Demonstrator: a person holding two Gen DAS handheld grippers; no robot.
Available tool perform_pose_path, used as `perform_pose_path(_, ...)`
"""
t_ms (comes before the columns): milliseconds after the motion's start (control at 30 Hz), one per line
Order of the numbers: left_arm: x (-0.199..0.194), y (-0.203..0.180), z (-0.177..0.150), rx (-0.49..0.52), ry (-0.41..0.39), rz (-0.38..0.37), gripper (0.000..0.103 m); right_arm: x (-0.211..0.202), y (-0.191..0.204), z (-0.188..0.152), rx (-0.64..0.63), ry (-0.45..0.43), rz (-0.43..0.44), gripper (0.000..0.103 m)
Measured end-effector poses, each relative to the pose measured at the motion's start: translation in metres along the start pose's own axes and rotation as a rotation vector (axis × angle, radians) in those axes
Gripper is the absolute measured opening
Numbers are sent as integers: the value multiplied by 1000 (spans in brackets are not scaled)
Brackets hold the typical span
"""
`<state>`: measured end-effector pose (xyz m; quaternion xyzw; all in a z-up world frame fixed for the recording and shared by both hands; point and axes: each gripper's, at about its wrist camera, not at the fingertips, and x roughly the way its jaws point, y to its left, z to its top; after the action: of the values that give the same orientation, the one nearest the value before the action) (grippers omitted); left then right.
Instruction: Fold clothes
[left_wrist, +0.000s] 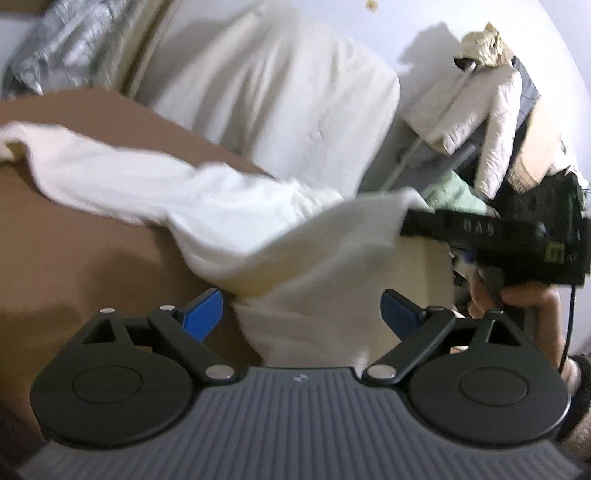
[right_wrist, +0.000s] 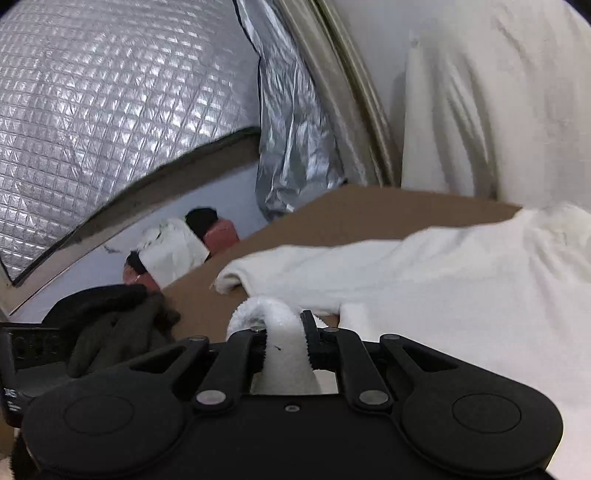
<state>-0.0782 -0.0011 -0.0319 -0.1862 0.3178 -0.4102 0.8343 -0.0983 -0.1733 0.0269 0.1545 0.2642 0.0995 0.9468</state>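
The right gripper (right_wrist: 284, 347) has its jaws pinched tight on a fluffy white fold of the white garment (right_wrist: 424, 273). The rest of the garment lies spread out to the right on the brown desk (right_wrist: 354, 210). One sleeve end reaches left across the brown top. A dark cloth (right_wrist: 114, 325) sits at the left edge, near the gripper. Behind is a shiny silver quilted sheet (right_wrist: 110, 110). Below it lie some small pink, black and white things (right_wrist: 177, 243), maybe slippers; they are too blurry to tell.
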Motion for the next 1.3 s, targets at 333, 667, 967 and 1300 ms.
perform_pose_path(333,29,17,-7,-4,67,535,73,10,46,-3,-197,200,95,14)
perform_pose_path(667,10,39,-1,-134,42,746,50,-47,1,-21,-391,508,-133,42)
perform_pose_path(967,-5,37,-7,-128,77,798,57,-109,-97,10,-5,744,-232,46)
perform_pose_path(1300,-31,0,-17,-80,13,810,61,-130,-133,-105,352,441,-105,46)
